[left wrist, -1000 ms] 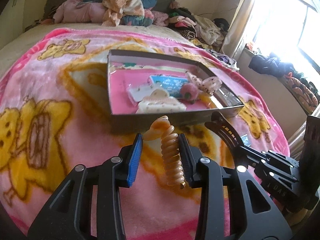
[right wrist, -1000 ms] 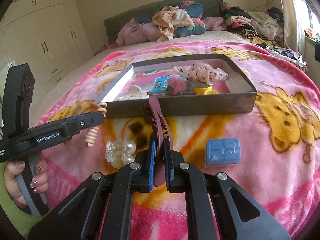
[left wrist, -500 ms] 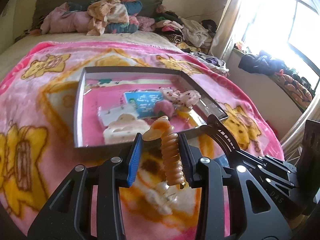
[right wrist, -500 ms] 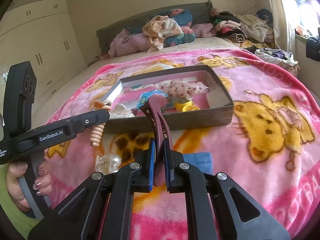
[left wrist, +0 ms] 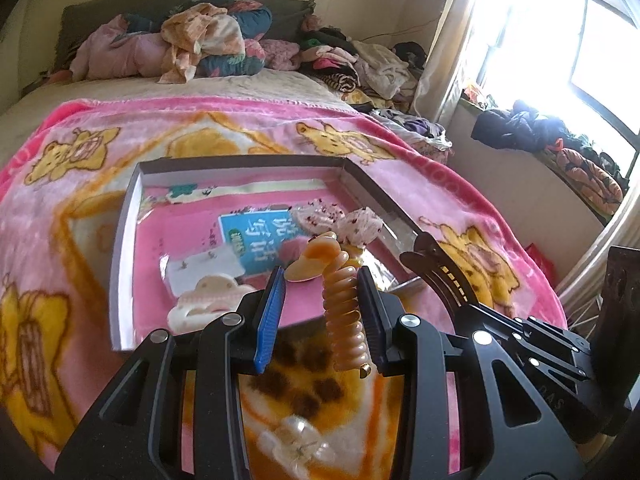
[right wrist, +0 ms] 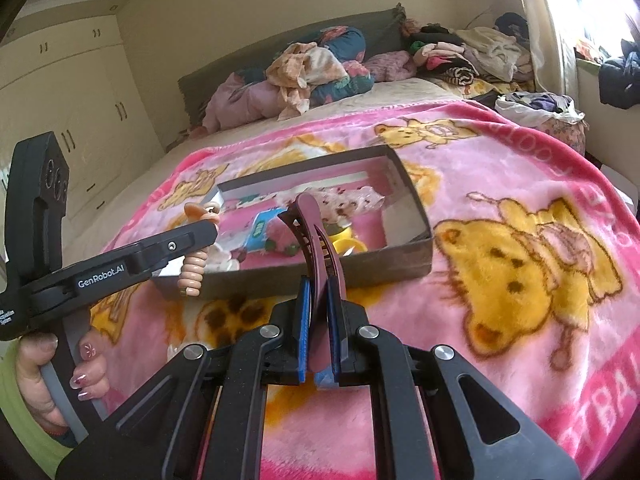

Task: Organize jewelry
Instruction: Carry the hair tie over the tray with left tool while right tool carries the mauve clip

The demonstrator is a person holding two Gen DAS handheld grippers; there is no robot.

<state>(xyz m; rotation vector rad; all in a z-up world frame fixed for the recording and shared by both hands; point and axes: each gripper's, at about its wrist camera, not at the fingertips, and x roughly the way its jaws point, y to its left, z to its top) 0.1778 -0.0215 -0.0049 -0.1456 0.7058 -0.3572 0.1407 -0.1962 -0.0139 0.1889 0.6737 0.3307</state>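
Carry step: left tongs (left wrist: 320, 312) grip a coil tie (left wrist: 345, 320), right tongs (right wrist: 318, 332) pinch a maroon clip (right wrist: 316, 248), both near the box (right wrist: 416, 204). Next, release inside it.

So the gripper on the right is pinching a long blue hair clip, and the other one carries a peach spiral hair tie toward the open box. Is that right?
Not quite: the long hair clip pinched in the right gripper is maroon, not blue; only the gripper's pads are blue. The right wrist view shows it. The left gripper does carry the peach spiral hair tie toward the open box.
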